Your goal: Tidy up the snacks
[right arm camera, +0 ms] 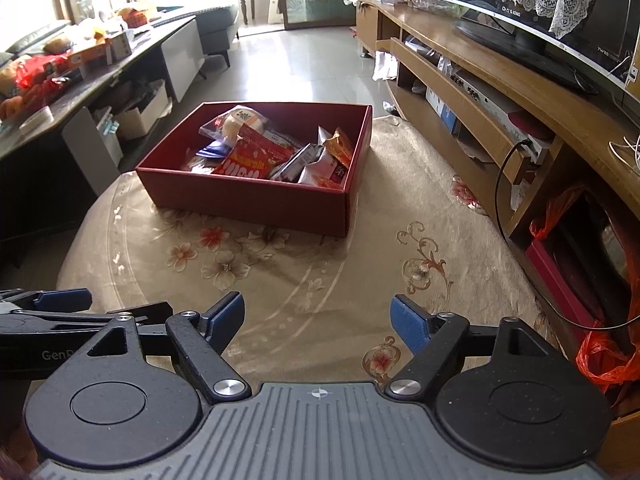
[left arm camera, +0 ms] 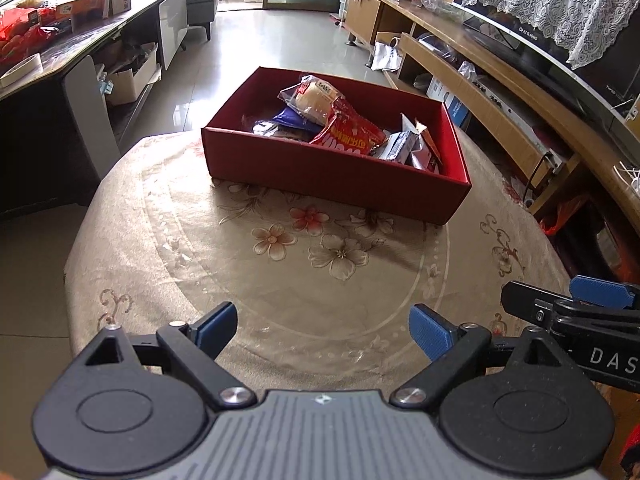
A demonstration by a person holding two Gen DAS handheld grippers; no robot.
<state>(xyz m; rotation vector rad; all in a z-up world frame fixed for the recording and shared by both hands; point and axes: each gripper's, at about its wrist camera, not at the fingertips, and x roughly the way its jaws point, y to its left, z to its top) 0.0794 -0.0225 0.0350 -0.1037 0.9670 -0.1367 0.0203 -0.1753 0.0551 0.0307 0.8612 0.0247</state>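
Note:
A dark red cardboard box stands on the far part of a round table with a floral cloth. It holds several snack packets, among them a red packet and a clear bread packet. My left gripper is open and empty, over the table's near part, well short of the box. My right gripper is open and empty beside it. Each gripper shows at the edge of the other's view.
A wooden TV cabinet with a television runs along the right. A dark low table with snack bags and boxes stands at the left. Tiled floor lies beyond the table. An orange plastic bag hangs near the right.

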